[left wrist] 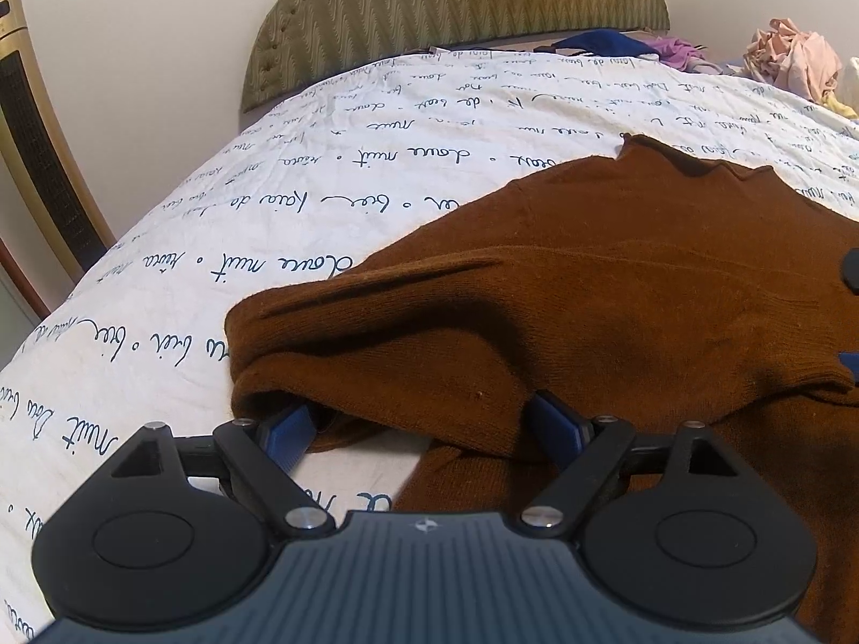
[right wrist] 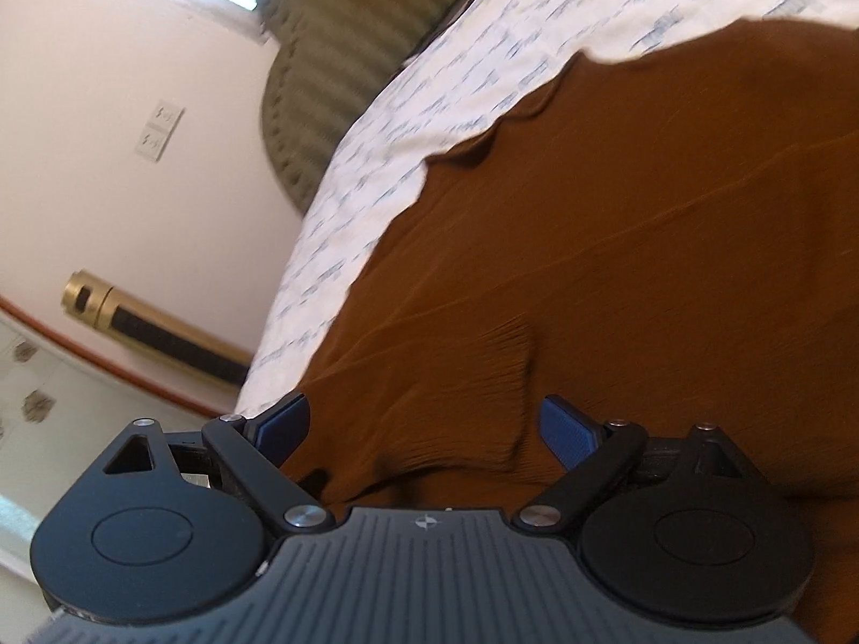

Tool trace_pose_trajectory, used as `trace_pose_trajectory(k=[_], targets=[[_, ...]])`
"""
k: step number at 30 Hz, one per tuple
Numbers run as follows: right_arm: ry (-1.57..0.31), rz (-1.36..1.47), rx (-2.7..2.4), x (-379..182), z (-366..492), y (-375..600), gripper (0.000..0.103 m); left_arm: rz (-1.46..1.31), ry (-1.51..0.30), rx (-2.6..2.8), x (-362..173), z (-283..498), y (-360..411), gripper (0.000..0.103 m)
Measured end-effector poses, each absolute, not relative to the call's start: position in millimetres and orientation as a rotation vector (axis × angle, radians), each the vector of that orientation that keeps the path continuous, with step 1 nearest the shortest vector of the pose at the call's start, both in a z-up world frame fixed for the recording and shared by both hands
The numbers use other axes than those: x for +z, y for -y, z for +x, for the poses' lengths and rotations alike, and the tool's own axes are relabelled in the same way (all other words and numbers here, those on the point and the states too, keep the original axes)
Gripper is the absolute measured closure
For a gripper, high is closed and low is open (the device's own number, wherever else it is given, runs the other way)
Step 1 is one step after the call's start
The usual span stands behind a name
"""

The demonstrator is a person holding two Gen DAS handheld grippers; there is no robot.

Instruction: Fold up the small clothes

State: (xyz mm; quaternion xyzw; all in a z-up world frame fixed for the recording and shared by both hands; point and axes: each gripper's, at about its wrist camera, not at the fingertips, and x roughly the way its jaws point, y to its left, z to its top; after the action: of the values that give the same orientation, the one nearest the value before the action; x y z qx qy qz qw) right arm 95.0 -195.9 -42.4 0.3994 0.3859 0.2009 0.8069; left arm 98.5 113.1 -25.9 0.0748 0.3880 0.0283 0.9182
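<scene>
A brown knit sweater lies spread on a white bedsheet with blue script. My left gripper is open, its blue pads wide apart, with a folded sleeve end draped between and over them. My right gripper is open too, its blue pads either side of a ribbed cuff of the same sweater. The right wrist view is tilted and blurred. A bit of the right gripper shows at the right edge of the left wrist view.
An olive padded headboard stands at the far end of the bed. A pile of pink, purple and blue clothes lies at the far right. A gold tower appliance stands beside the bed on the left, by the wall.
</scene>
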Motion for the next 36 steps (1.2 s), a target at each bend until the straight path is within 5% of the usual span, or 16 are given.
trace_pose_trajectory(k=[4, 7, 12, 14, 28, 36], targets=[[-0.810, 0.824, 0.436, -39.8, 106.5, 178.7, 0.013, 0.147, -0.802, 0.059, -25.3, 98.9, -113.6, 0.016], [-0.793, 0.808, 0.391, -40.5, 114.6, 172.9, 0.027, 0.140, -0.802, 0.058, -24.0, 98.5, -114.2, 0.016], [-0.847, 0.731, 0.409, -39.3, 124.6, 162.3, 0.083, 0.119, -0.777, 0.045, -16.2, 90.0, -117.3, 0.016], [-0.860, 0.690, 0.413, -36.6, 127.2, 157.1, 0.091, 0.116, -0.762, 0.031, -13.5, 82.5, -118.6, 0.016], [-0.612, 0.247, 0.382, 82.1, 149.9, 127.8, 0.092, -0.002, -0.726, 0.193, 10.5, 92.3, -177.9, 0.016], [-0.523, 0.266, 0.257, 113.2, 148.2, 182.1, 0.092, -0.050, -0.763, 0.207, 10.6, 103.1, -191.7, 0.016]])
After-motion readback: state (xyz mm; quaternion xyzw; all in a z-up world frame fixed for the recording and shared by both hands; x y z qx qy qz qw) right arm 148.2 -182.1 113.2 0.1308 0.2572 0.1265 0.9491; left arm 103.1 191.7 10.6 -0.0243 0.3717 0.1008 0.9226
